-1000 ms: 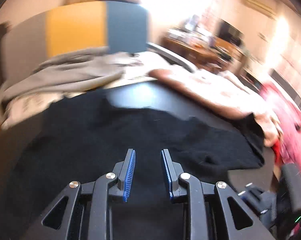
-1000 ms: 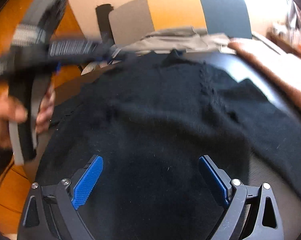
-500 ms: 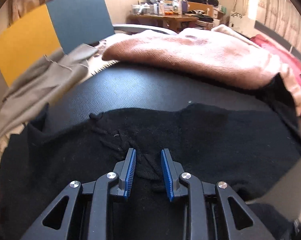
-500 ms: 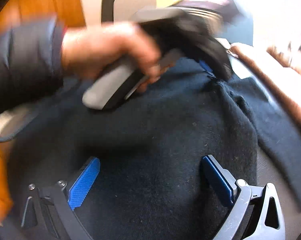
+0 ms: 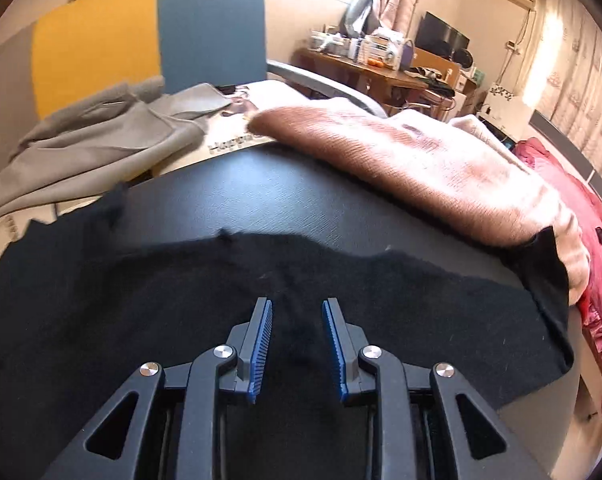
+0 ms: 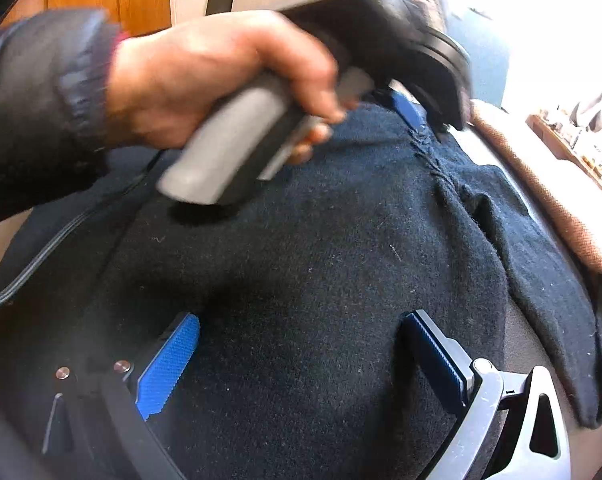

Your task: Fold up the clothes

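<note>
Because the black sweater lies spread across most of the dark round table, it is the biggest thing in both views and the one to judge first: a soft, fuzzy knit, light and floppy, with no stiffness of its own, so it will likely drape and sag wherever it is lifted and cling a little to itself rather than slide. In the right wrist view one sleeve trails toward four o'clock, and a puckered seam runs up toward one o'clock. A single layer at a hem, cuff or shoulder edge looks like the best place to pinch; the flat middle offers nothing to bite. Beyond it, at one to two o'clock in the left wrist view, a pink-brown knit garment lies heaped on the table's far rim, and a grey garment lies at ten o'clock before the yellow and blue chair back. The right gripper hangs over the sweater's body with its jaws spread wide, holding nothing. The left gripper, held by the person's left hand, sits low over the sweater near its far edge, jaws parted narrowly; no cloth shows clearly between them.
</note>
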The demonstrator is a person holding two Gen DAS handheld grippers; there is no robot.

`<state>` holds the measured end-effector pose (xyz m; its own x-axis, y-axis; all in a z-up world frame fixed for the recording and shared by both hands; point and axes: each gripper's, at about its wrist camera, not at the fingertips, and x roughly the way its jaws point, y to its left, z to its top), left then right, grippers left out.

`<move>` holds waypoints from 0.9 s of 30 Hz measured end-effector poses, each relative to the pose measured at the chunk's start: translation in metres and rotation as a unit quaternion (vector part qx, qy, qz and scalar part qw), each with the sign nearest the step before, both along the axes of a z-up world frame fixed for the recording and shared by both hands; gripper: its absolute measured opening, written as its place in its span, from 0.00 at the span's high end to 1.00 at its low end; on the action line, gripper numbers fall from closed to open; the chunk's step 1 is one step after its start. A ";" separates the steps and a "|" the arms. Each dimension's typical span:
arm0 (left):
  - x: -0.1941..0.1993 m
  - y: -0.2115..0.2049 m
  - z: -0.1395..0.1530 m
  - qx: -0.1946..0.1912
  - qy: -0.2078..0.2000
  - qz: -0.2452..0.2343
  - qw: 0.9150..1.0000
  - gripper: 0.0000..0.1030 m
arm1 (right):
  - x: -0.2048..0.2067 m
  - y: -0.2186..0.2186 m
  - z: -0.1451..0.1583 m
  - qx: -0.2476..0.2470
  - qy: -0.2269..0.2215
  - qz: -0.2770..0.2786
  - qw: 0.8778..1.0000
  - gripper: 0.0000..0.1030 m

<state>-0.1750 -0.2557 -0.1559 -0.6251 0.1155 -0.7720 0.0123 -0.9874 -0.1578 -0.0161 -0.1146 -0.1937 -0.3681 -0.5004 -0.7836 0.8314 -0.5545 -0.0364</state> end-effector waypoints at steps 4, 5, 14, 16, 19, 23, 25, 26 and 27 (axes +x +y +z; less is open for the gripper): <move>0.023 -0.015 0.000 0.053 -0.026 0.021 0.998 0.77 | -0.003 0.010 0.004 -0.025 -0.019 0.005 0.999 0.00; 0.025 -0.015 0.002 0.085 -0.035 0.015 0.996 0.77 | -0.004 0.012 0.004 -0.030 -0.022 0.007 0.999 0.00; -0.037 0.077 0.068 0.261 -0.123 -0.185 0.940 0.54 | 0.013 0.030 0.019 -0.041 -0.008 0.003 0.999 0.02; -0.054 0.106 0.070 0.225 -0.137 -0.216 0.940 0.49 | 0.011 0.067 0.034 -0.081 0.013 -0.039 0.996 0.02; -0.078 0.147 0.048 0.234 -0.171 -0.237 0.927 0.48 | -0.019 0.122 0.042 -0.111 0.000 -0.120 0.987 0.02; -0.098 0.194 0.006 0.248 -0.203 -0.240 0.916 0.48 | -0.040 0.175 0.032 -0.105 -0.038 -0.186 0.976 0.02; -0.104 0.207 -0.005 0.242 -0.194 -0.239 0.920 0.48 | -0.049 0.184 0.026 -0.102 -0.040 -0.202 0.973 0.02; -0.106 0.211 -0.008 0.237 -0.188 -0.238 0.923 0.48 | -0.055 0.186 0.022 -0.102 -0.042 -0.208 0.972 0.02; -0.108 0.215 -0.012 0.232 -0.182 -0.237 0.926 0.48 | -0.060 0.187 0.019 -0.103 -0.047 -0.215 0.970 0.01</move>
<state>-0.2830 -0.0405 -0.1679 -0.1279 0.6813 -0.7207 -0.2685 -0.7233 -0.6362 -0.0760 0.0727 -0.1745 -0.5087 -0.4664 -0.7237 0.5161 -0.8380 0.1773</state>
